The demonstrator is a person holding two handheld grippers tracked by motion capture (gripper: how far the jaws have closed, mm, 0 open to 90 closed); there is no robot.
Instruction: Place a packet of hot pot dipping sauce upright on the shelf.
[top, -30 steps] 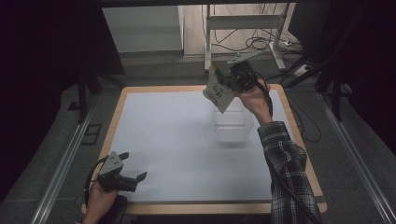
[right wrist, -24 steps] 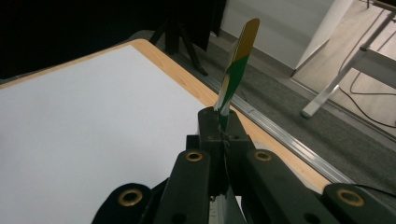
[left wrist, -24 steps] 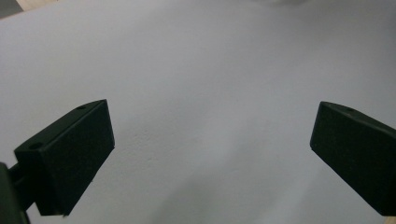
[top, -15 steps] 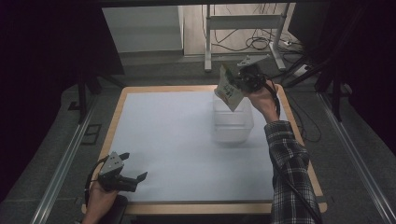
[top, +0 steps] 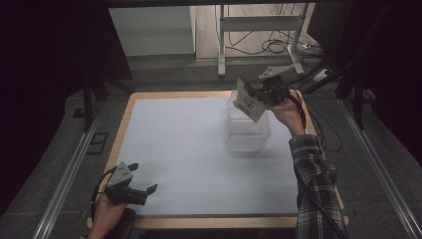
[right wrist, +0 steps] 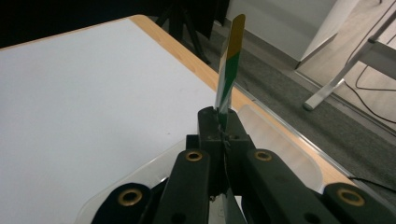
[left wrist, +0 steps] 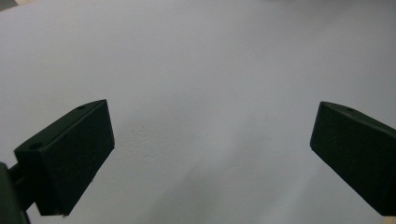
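Clear plastic bin [top: 247, 130] sits directly beneath the right gripper [top: 260, 95], clamped on a flat packet [top: 249, 101]; left gripper [top: 145, 191] idles agape.

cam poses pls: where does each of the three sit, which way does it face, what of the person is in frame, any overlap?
High view: above the person's side, facing forward and down on the white table; both forearms, left gripper open, right gripper shut on a flat packet over a clear container.
Left gripper view: on the left gripper, facing bare tabletop; two black jaws apart.
Right gripper view: on the right gripper, facing across the table's corner towards the floor; jaws clamp the packet edge-on.
Shared: high and right gripper views both show packet and container.
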